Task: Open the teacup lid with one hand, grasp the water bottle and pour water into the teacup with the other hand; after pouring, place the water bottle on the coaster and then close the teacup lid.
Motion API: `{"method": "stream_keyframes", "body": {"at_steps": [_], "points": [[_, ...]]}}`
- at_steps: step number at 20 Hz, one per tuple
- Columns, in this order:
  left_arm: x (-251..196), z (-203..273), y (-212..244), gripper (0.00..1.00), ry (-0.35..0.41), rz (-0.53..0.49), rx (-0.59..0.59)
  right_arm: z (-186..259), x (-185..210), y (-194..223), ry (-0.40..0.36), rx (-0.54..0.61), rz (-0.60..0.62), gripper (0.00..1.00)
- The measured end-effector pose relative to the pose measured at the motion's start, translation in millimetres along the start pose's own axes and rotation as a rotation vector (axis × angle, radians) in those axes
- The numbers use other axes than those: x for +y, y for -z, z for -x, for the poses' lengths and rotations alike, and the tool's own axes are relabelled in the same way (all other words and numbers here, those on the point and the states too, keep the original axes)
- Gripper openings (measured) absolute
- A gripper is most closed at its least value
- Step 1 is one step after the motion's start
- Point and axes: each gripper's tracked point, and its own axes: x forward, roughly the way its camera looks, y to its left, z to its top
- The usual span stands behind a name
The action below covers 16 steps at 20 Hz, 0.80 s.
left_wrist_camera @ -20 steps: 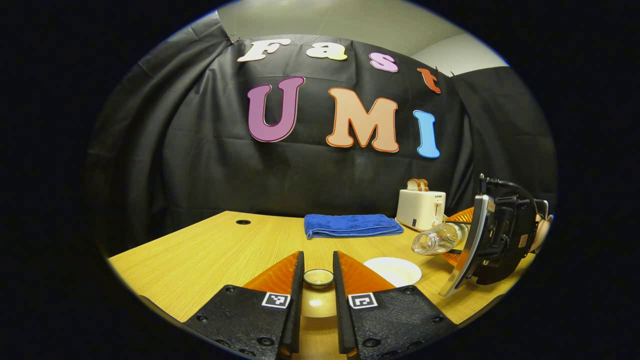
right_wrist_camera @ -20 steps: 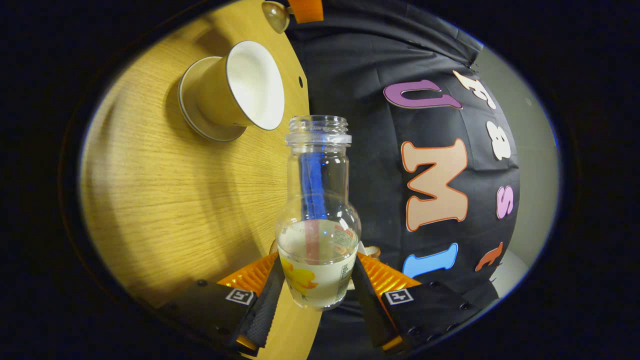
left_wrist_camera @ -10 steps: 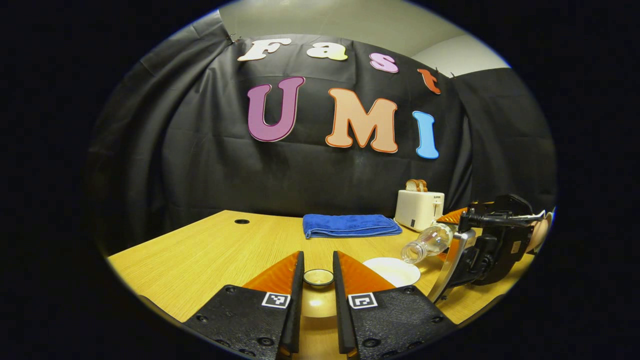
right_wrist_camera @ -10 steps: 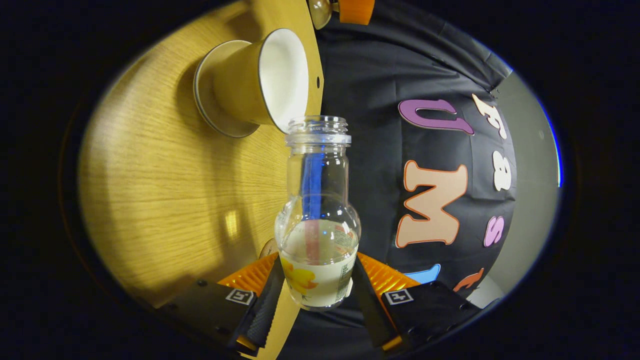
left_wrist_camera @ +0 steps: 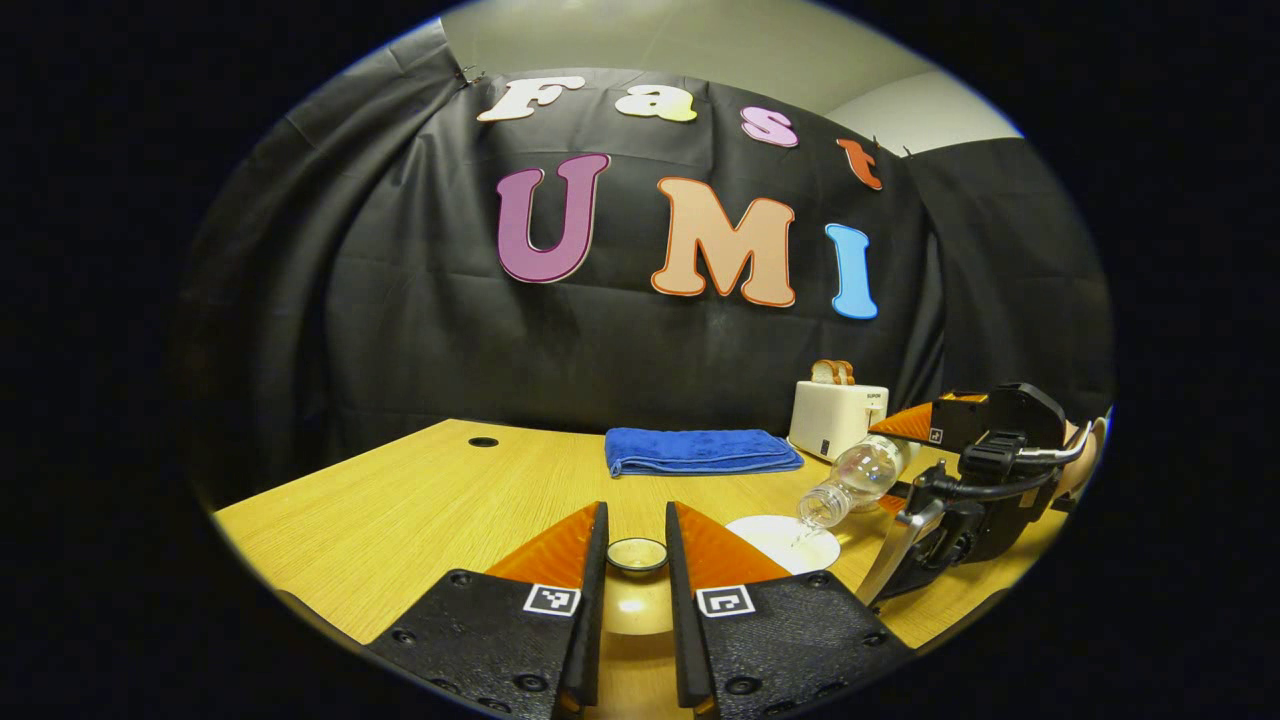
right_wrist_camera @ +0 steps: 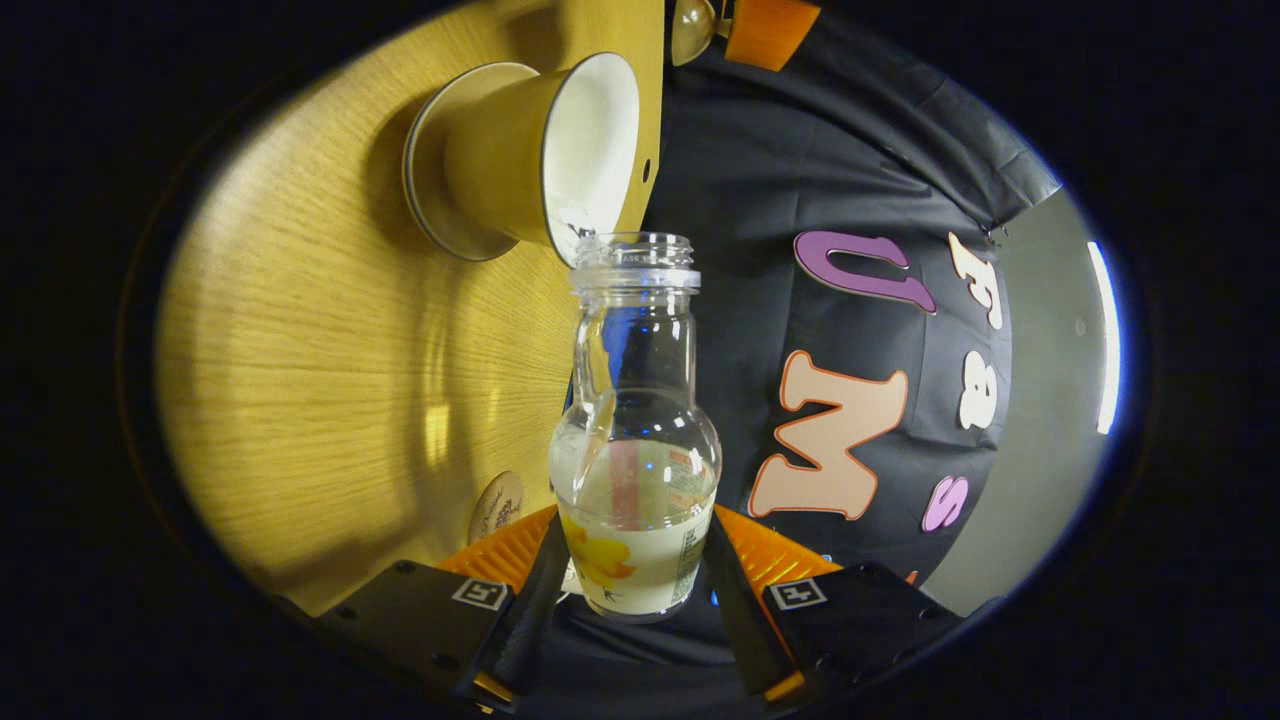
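Observation:
My left gripper is shut on the knob of the golden teacup lid and holds it low over the table. To its right stands the open teacup, with its white inside showing. My right gripper is shut on the clear water bottle, which is tipped steeply with its mouth at the rim of the teacup. In the left gripper view the water bottle slants down from the right gripper and a thin stream of water falls into the cup. A round coaster lies on the table beside the right gripper's fingers.
A folded blue towel lies at the back of the wooden table. A white toaster with bread in it stands to the towel's right. A small round hole sits near the table's far left edge.
The right gripper has tipped the bottle further down and brought its mouth to the cup's rim; water now runs out. The left gripper and the lid have stayed still.

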Motion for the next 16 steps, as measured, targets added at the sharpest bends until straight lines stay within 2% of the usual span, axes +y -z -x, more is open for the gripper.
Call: {"method": "stream_keyframes", "body": {"at_steps": [7,12,16], "points": [[-0.7,-0.7,0.9,0.29,-0.001,0.003,-0.002,4.4,-3.1,-3.8,0.064,-0.023,0.065,0.79],[-0.2,-1.6,1.5,0.28,-0.002,0.001,-0.001,8.0,-4.1,0.9,0.083,-0.028,0.100,0.80],[0.0,-2.3,1.5,0.28,-0.002,0.003,-0.003,9.5,-11.5,-1.0,0.135,-0.046,0.150,0.80]]}}
